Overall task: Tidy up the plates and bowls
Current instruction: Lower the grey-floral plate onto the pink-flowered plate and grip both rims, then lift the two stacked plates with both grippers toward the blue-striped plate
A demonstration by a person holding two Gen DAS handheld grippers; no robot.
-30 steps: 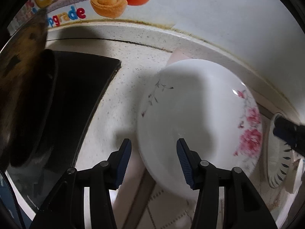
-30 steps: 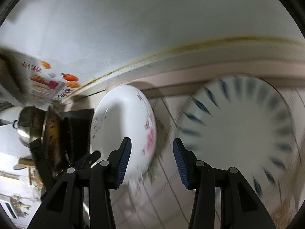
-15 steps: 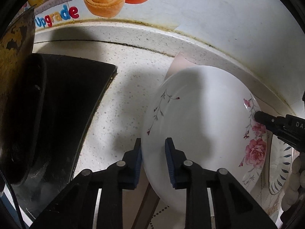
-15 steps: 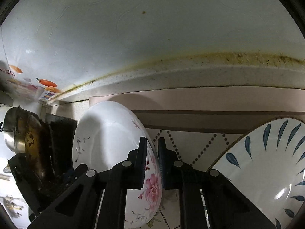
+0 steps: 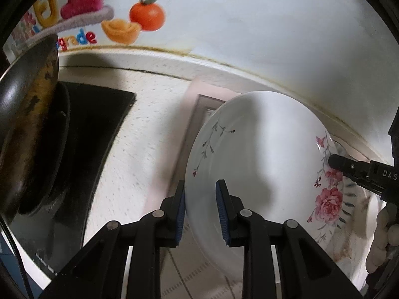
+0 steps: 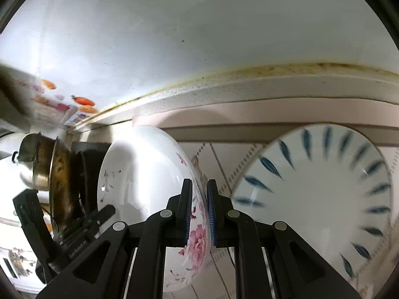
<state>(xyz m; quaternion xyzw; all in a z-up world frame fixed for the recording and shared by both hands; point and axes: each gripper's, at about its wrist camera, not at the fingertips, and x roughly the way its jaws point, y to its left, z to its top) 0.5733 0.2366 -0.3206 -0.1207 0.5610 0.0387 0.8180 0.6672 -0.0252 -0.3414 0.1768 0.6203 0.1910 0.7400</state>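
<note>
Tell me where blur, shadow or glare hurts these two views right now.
Left wrist: wall stickers smeared, dark shadow on the flowered plate. Right wrist: blue-leaf plate streaked with blur; glare on the flowered plate; pans at left dim. Fisheye bends the counter edge in both.

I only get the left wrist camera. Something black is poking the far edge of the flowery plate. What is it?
Observer: That is the right gripper. Its jaws are clamped on the rim of the flowery plate, right at the pink roses.
Operator: Is there another dish past it? I only see a sliver.
Observer: Yes, a big white plate with blue leaves sits on the patterned mat, to the right of the flowery one.
Operator: And what is behind the dark pan?
Observer: A shiny steel pot stands just behind it.
</note>
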